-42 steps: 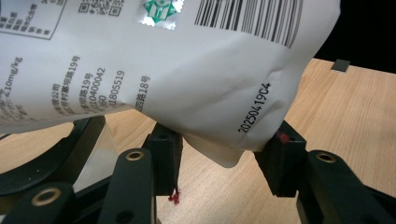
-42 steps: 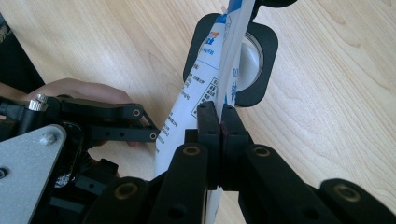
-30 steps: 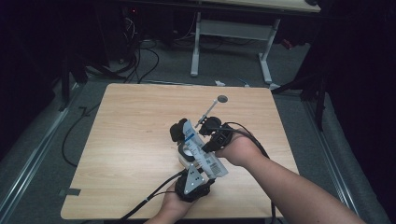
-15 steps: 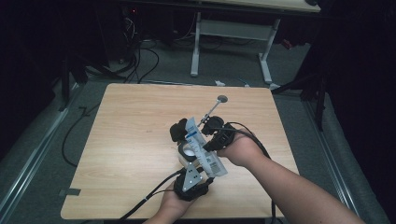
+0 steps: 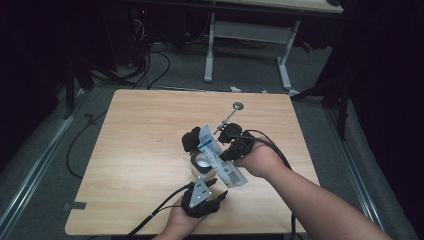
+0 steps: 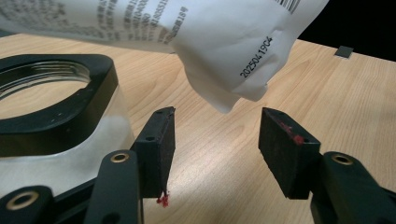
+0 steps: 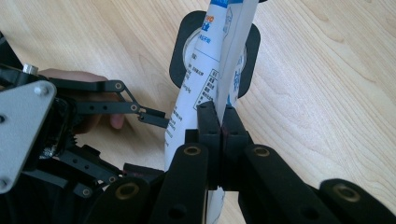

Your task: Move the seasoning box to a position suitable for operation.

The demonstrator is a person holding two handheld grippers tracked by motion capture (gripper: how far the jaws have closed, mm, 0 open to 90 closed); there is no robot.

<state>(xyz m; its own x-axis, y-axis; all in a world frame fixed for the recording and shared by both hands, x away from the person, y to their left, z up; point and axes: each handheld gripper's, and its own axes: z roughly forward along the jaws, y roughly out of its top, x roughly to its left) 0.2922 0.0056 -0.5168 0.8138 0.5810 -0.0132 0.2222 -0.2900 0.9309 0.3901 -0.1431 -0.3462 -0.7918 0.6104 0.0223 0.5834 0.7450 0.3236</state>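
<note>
White printed plastic makes up the pouch point(image 5: 218, 155), which hangs slanted between the two grippers. The right gripper point(image 7: 221, 122) has its two black jaws pressed together on the pouch's edge, pinching the film flat between the pads, so the pouch is carried by that gripper alone. In the right gripper view the pouch runs away from the jaws and crosses over the open mouth of a jar point(image 7: 180, 51) with a black squarish collar, which stands on the wooden table point(image 5: 140, 150) just beyond the gripper's tips.

The left gripper point(image 6: 215, 140) has just been opening: its jaws stand apart with bare tabletop between them, and the pads touch nothing. A corner of the pouch, printed with a date code, hangs just above and ahead of that gap without reaching the pads. The jar sits close beside this gripper's left-hand jaw in the left gripper view, its clear wall and threaded black collar right next to the finger.

Farther off, beyond the right gripper, a metal spoon point(image 5: 231, 113) lies on the table.
</note>
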